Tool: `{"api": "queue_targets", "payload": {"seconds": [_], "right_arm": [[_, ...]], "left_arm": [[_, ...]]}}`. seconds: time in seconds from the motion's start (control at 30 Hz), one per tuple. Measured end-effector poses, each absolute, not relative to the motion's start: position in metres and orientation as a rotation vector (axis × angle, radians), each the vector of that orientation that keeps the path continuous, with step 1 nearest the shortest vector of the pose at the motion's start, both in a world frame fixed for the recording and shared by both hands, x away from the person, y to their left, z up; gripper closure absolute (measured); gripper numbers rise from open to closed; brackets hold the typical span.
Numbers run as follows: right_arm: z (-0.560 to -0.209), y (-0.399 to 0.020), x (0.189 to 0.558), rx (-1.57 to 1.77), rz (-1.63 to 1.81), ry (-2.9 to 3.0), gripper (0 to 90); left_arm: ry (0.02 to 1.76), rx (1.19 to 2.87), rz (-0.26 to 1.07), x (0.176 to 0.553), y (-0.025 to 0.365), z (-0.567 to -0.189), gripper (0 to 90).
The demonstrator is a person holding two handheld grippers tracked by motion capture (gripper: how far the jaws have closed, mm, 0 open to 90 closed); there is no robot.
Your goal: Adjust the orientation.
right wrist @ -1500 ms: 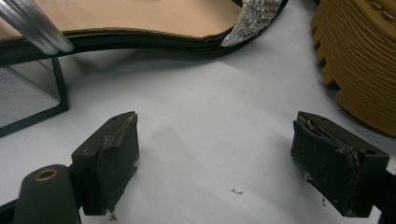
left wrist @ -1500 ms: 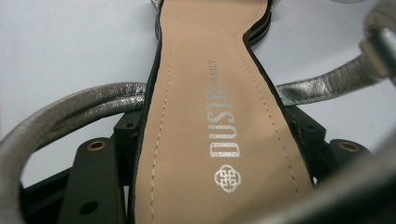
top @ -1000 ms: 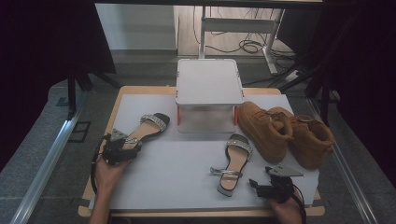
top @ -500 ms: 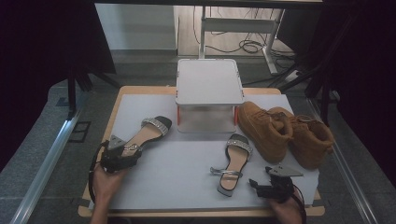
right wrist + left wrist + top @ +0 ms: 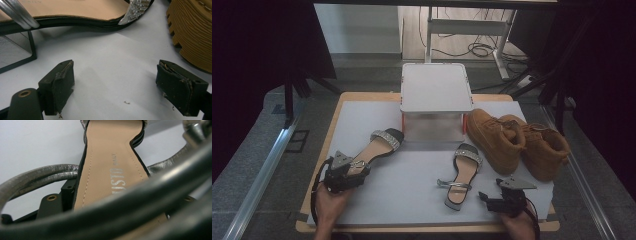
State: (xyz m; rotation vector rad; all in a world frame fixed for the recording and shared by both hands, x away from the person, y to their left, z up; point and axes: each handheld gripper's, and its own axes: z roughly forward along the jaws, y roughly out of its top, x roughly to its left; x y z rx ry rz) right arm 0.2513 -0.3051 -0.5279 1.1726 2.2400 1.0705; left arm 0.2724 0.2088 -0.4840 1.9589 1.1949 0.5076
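A tan-insoled sandal with a glittery toe strap (image 5: pixel 379 145) lies at the left of the white mat (image 5: pixel 402 195). My left gripper (image 5: pixel 354 171) is shut on its heel end. In the left gripper view the insole (image 5: pixel 110 165) runs away between the jaws, its silver ankle strap (image 5: pixel 37 173) loops around, and a dark cable blurs across the front. The matching sandal (image 5: pixel 462 172) lies right of centre. My right gripper (image 5: pixel 488 196) rests on the mat just right of that sandal's heel. Its pads stand open (image 5: pixel 115 87) with bare mat between them, and the sandal (image 5: pixel 75 10) lies ahead.
A white lidded box (image 5: pixel 435 97) stands at the back middle of the mat. Two tan boots (image 5: pixel 497 140) (image 5: pixel 544 150) lie on their sides at the right; a ridged sole (image 5: pixel 192 32) is close to my right gripper. Metal rails edge the table on both sides.
My left gripper has drawn the left sandal toward the near edge and slightly right. The right gripper and the other shoes have stayed put.
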Motion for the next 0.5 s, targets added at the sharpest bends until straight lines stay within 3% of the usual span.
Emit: {"api": "queue_targets", "payload": {"seconds": [0.5], "right_arm": [[-0.528,-0.305,0.251,1.172,1.071,2.240,15.2]], "left_arm": [[1.177,1.957,0.498,0.275,0.177,-0.486,39.1]]}}
